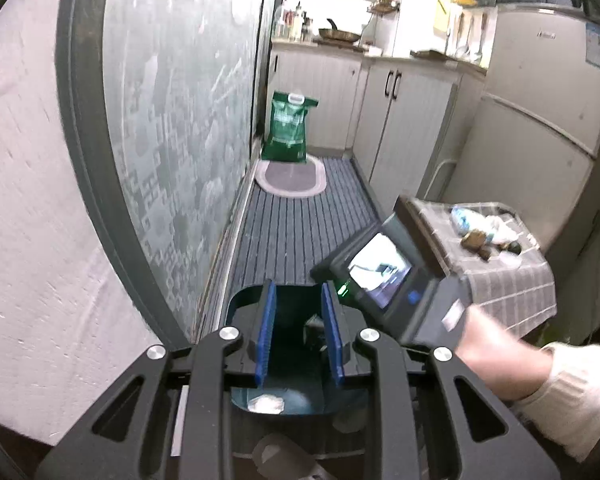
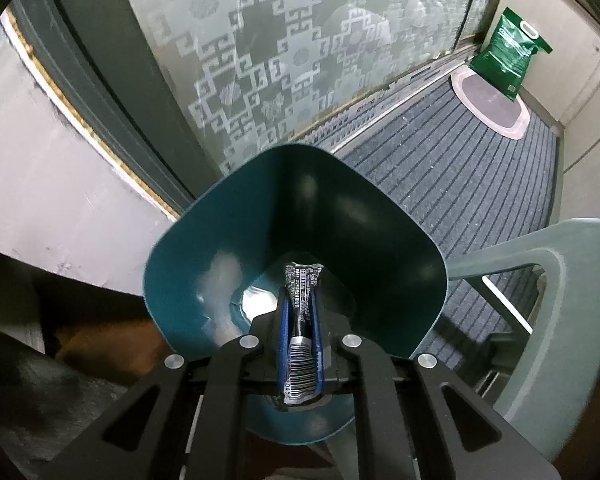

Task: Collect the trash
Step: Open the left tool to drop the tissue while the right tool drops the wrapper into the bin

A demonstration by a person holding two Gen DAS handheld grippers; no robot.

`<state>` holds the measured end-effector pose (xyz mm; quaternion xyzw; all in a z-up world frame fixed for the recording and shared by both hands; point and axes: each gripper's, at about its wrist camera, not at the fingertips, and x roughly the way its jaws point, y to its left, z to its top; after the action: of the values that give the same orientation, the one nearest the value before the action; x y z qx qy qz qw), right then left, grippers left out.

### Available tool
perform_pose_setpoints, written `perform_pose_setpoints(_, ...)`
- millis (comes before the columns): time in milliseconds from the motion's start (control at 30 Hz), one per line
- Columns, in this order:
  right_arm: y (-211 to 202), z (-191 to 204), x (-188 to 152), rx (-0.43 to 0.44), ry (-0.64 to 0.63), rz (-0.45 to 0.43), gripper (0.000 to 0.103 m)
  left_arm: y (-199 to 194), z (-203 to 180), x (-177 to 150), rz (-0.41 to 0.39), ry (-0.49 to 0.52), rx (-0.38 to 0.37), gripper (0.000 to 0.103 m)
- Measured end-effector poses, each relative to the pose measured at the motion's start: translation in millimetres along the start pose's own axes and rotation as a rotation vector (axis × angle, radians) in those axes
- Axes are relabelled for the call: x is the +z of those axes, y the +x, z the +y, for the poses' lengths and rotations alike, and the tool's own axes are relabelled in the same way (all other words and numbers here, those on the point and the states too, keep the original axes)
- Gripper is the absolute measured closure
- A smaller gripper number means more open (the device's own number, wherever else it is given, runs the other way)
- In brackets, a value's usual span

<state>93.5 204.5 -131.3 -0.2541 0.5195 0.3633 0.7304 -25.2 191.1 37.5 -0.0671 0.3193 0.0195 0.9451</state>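
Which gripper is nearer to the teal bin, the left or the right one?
Right. The right gripper hangs in the mouth of the teal bin, jaws shut on a crumpled wrapper. The left gripper is above the bin, empty.

Dim indoor light; bright glare washed out the far kitchen counter; fisheye bent dark, motion-blurred edges

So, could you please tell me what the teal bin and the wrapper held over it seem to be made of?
The teal bin looks like smooth moulded plastic: its inner walls carry soft glossy highlights and rounded corners. The wrapper, pinched in the right tool, seems to be thin printed film, possibly foil-lined: it is crumpled, creased and shiny, with a barcode.
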Motion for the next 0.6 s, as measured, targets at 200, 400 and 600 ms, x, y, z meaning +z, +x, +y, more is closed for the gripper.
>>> perform_pose_setpoints(200, -0.9, 1.1, 0.1, -0.001, 0.009, -0.004, 0.083, -22.3, -12.6, 11.4, -0.064, 0.011, -0.019, 0.078)
perform_pose_setpoints(400, -19.9, 2.6, -0.1, 0.029, 0.009, -0.049, 0.077, -33.4, -18.2, 16.6, -0.098, 0.007, -0.017, 0.077)
perform_pose_setpoints(600, -48.5, -0.9, -0.1, 0.063, 0.015, -0.120, 0.077, -38.6, -22.3, 22.3, -0.122, -0.001, -0.011, 0.077)
